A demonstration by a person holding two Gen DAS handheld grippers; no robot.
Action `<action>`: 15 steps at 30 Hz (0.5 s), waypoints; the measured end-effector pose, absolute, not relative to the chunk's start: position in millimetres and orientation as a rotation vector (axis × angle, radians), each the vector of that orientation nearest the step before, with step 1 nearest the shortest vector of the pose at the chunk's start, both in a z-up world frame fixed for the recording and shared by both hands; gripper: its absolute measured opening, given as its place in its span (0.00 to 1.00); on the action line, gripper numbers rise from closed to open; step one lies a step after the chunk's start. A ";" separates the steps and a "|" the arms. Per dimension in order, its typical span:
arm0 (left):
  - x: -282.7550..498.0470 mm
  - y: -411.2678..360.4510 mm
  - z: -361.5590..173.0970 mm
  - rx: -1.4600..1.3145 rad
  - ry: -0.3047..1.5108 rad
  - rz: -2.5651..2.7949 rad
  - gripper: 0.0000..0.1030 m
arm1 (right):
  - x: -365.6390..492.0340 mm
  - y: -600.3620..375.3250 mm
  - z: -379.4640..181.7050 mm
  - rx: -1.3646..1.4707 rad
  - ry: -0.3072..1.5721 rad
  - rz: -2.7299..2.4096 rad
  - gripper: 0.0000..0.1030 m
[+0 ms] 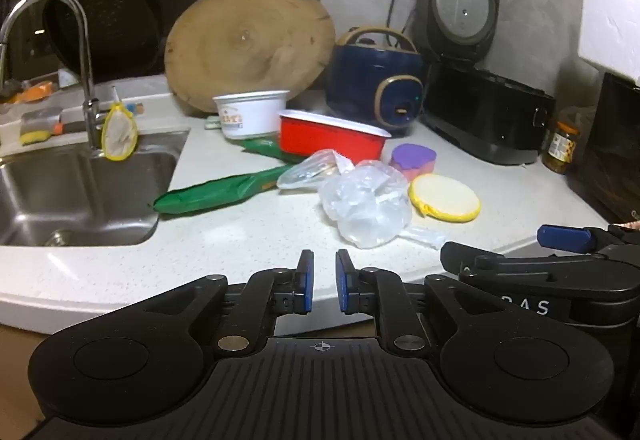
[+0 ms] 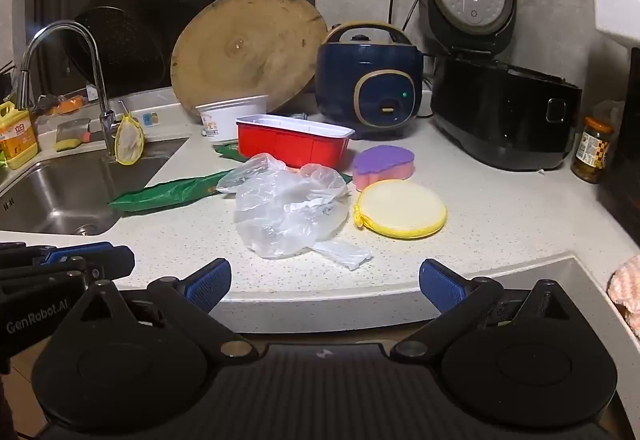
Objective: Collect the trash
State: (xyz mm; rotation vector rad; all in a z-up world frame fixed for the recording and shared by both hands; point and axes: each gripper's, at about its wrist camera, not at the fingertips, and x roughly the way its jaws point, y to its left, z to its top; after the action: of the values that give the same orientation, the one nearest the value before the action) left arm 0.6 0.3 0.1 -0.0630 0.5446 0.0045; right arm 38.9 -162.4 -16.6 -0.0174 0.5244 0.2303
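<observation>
Nearest the front edge of the table, both grippers are held just off it, nothing between their jaws. The left gripper is seen with its jaws drawn almost together, a narrow gap left between the blue pads; the right gripper is seen with its jaws spread wide.

Just beyond the front edge, near the middle of the table, a crumpled clear plastic bag is found lying flat. Beside it, toward the right, a round yellow-rimmed scrubbing pad is laid, and just behind that a purple-and-pink sponge. Toward the left, a long green wrapper is stretched from the bag toward the sink, which is sunk into the left part of the table.

Behind the bag a red rectangular food tray is set, with a second green wrapper partly hidden under it. Behind the tray a white instant-noodle cup is placed.

At the back edge a round wooden chopping board is leaned against the wall, followed to the right by a dark blue rice cooker and a black rice cooker with its lid raised.
</observation>
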 end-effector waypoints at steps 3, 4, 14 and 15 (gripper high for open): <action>2.3 0.0 -0.3 -0.054 0.544 0.001 0.15 | 43.4 -168.5 -19.0 -0.021 0.527 0.232 0.98; 2.4 3.0 1.5 -0.054 0.543 0.002 0.15 | 42.6 -167.3 -18.9 -0.030 0.521 0.226 0.98; -8.7 6.5 4.2 -0.085 0.540 0.011 0.15 | 32.8 -158.2 -16.9 -0.034 0.535 0.240 0.98; -9.6 6.4 4.2 -0.086 0.540 0.011 0.15 | 31.0 -158.4 -16.9 -0.036 0.534 0.239 0.98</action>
State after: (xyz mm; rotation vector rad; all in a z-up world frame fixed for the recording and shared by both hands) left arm -9.6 6.4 4.2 -0.0861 0.5400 0.0110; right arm 31.0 -158.4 -16.9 -0.0361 0.5335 0.2386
